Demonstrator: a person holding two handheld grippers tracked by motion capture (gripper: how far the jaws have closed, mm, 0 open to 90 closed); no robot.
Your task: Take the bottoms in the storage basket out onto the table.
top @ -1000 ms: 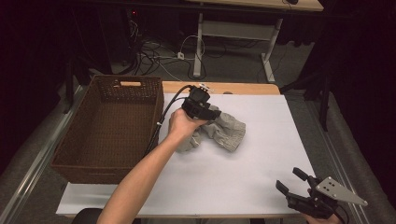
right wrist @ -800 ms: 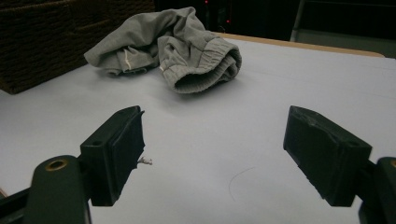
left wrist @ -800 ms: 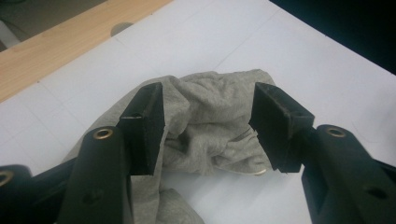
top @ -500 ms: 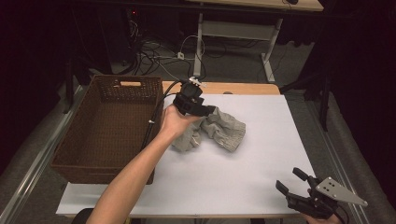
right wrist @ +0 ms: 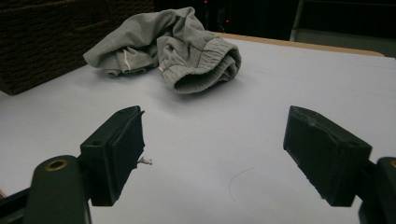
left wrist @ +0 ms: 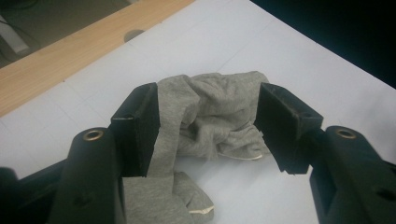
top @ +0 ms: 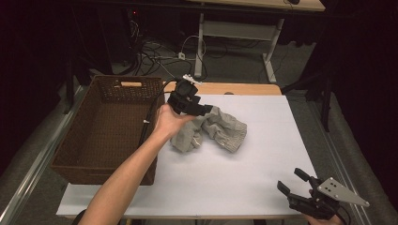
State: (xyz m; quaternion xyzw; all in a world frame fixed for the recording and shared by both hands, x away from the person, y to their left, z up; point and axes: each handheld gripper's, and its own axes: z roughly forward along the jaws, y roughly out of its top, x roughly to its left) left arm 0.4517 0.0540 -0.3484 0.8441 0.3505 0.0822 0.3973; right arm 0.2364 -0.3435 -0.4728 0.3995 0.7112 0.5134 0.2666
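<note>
A crumpled grey garment [top: 213,131] lies on the white table cover [top: 263,154], just right of a brown wicker basket [top: 101,140]. My left gripper [top: 202,109] hovers over the garment's near-basket end. In the left gripper view its jaws stand wide apart around the garment [left wrist: 210,107], and a fold lies against the left pad [left wrist: 140,126]. My right gripper [top: 291,179] is open at the table's front right corner, well away from the cloth. In the right gripper view the garment [right wrist: 173,42] lies far ahead of the open gripper [right wrist: 224,149].
The wicker basket takes up the table's left side, and its wall [right wrist: 46,42] also stands beside the garment in the right gripper view. A bare wooden strip [top: 234,88] runs along the far edge. Cables and a desk frame [top: 234,33] sit on the floor beyond.
My left gripper has shifted a little to the left, toward the basket, over the garment. The right gripper has stayed still.
</note>
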